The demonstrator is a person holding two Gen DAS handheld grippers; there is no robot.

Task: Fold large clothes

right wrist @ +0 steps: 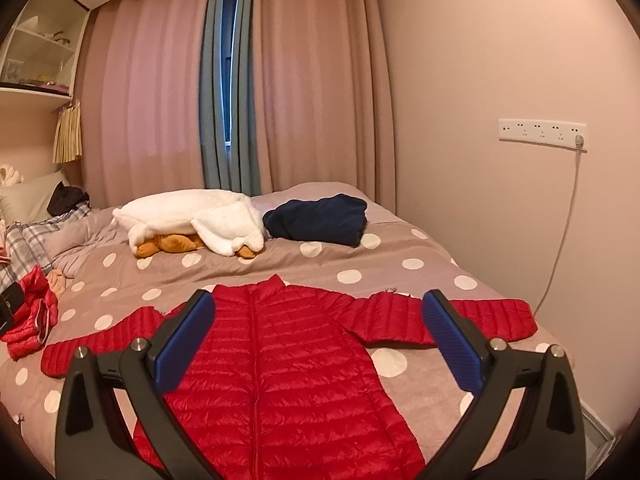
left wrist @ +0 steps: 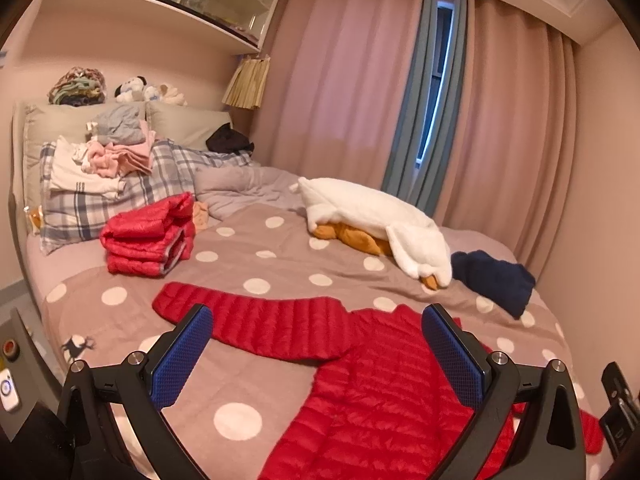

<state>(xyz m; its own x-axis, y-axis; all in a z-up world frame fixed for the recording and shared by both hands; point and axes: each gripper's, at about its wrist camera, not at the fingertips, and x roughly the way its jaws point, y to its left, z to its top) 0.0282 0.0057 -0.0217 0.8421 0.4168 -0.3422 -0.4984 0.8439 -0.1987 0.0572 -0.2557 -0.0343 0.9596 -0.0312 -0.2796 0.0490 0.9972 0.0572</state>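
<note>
The red quilted jacket (right wrist: pixel 280 360) lies flat, front up, on the polka-dot bedspread (right wrist: pixel 400 264), both sleeves spread sideways. The left gripper (left wrist: pixel 318 356) and right gripper (right wrist: pixel 320 344) hang above it, jaws wide, holding nothing

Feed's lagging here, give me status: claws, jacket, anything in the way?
Left claw open, right claw open, both empty above the bed. Red puffer jacket flat, zipped, sleeves spread, unfolded. Nothing lying on it; folded red jacket off to the left.
</note>
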